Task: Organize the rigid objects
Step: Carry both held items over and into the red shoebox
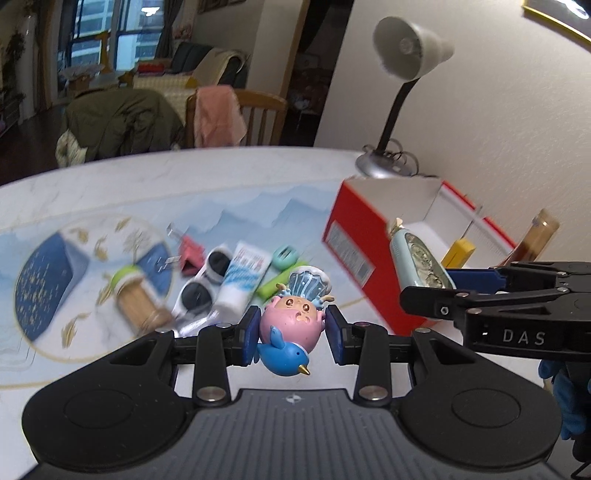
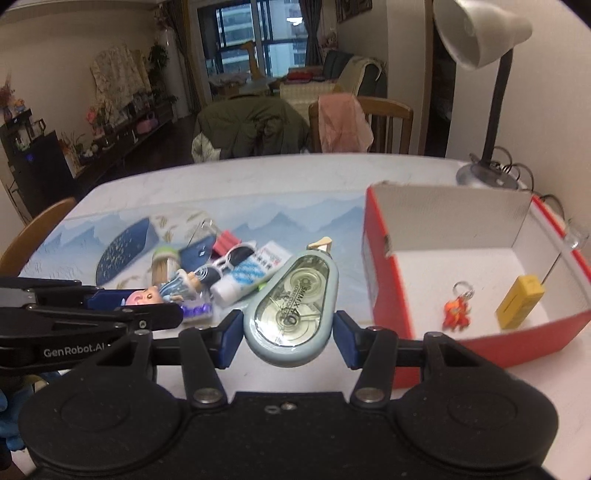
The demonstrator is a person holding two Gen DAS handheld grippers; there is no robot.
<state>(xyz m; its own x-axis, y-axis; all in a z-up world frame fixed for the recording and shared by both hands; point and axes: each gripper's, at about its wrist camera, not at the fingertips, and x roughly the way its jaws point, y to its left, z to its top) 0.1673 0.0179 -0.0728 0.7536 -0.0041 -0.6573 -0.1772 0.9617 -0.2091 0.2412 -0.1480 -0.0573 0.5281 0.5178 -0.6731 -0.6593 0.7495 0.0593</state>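
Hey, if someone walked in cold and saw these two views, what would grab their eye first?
Probably the two held things: a pink and blue toy figure clamped in the left claw and a pale grey-green correction tape dispenser clamped in the right claw. Next, the red box at right, open, with a yellow block and an orange keychain inside.

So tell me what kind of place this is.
Most likely a lived-in home, at a dining table: wooden chairs draped with clothes, a sofa by the window, a desk lamp.
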